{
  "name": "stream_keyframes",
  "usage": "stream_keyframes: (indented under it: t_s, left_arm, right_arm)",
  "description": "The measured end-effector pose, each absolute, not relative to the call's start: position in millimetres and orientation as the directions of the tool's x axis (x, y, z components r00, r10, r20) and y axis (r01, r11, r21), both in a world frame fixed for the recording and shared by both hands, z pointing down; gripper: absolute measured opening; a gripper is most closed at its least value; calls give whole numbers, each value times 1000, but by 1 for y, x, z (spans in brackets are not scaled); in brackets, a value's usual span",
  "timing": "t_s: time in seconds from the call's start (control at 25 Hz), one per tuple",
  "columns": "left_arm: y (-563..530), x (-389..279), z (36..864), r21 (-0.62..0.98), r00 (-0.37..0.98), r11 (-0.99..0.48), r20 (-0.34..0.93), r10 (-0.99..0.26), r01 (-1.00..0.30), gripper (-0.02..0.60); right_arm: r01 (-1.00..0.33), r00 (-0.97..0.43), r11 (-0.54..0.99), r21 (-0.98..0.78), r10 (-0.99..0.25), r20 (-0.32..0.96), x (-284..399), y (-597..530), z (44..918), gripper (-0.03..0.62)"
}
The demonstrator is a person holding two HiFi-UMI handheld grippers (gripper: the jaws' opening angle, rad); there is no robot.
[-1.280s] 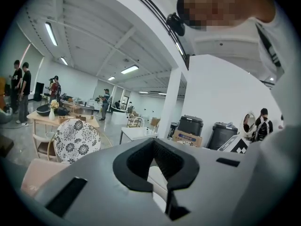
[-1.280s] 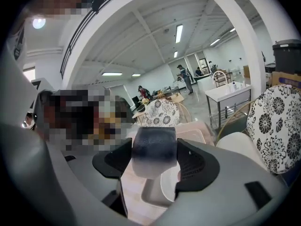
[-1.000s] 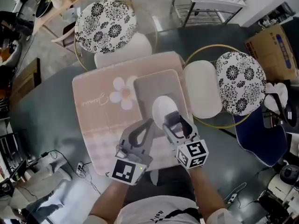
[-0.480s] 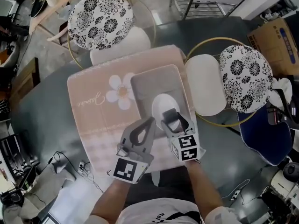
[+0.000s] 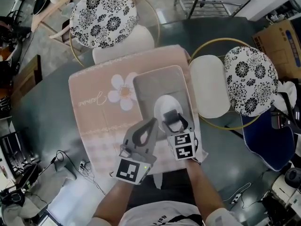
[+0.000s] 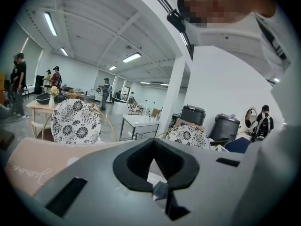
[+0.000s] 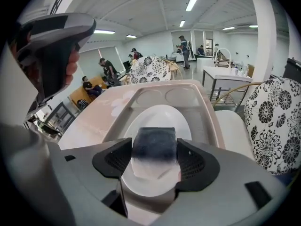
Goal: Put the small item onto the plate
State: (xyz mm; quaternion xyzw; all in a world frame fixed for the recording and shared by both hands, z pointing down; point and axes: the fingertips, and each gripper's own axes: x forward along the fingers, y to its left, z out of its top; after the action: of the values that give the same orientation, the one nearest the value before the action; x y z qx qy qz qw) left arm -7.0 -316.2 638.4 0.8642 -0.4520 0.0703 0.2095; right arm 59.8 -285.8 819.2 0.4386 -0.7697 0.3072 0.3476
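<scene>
A white oval plate [image 5: 163, 107] lies in a grey tray [image 5: 155, 83] on a pink mat [image 5: 99, 112]. My right gripper [image 5: 175, 122] hangs over the plate's near end, shut on the small item [image 7: 154, 144], a dark block with a pale underside. In the right gripper view the plate [image 7: 157, 114] lies directly under and beyond the block. My left gripper [image 5: 150, 123] sits just left of the plate over the mat. Its jaws meet at the tips with nothing held [image 6: 158, 188].
Two white seats with floral-patterned backs stand at the table's far side [image 5: 102, 19] and right side [image 5: 249, 81]. A cardboard box [image 5: 282, 39] sits at the far right. Cables lie on the floor at the lower left [image 5: 56, 161].
The right gripper's marker cube has shifted a little left and toward the plate, with the block still held. The left gripper has hardly moved.
</scene>
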Motion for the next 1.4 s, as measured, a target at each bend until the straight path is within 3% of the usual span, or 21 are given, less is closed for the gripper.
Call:
stream_keyframes:
  t_s: [0.48,0.76,0.88,0.96,1.2,1.4]
  left_arm:
    - [-311,-11,633,302,551,-466,338,-763,-832,6]
    - [-302,-5,618,302,560,-476,340,-755,-826,6]
    - [-295,2,599,312,583,-497,327,-744,-810,6]
    - [-290,5,586,311,593,-510,315,-741,-802,6]
    - [-276,1,547,300,599,-522,317,-735,-799,6]
    - [-267,2,507,285,621,-554,289,-728,-782,6]
  right_arm:
    - [-874,-391,456,-167,-456,800,56,-297,803,310]
    - [-851,-473,484,-203,-539,697,50,-310,734,305]
    - [-855,-491,468,-224,-591,640,52,-312,696,226]
    - [-865,-485,448,-225,-635,601,56,-313,671,90]
    - [-870,-492,425,-251,-706,510,59,-307,606,35]
    - [-857,-514,429,-287,-758,401,54,-304,542,25]
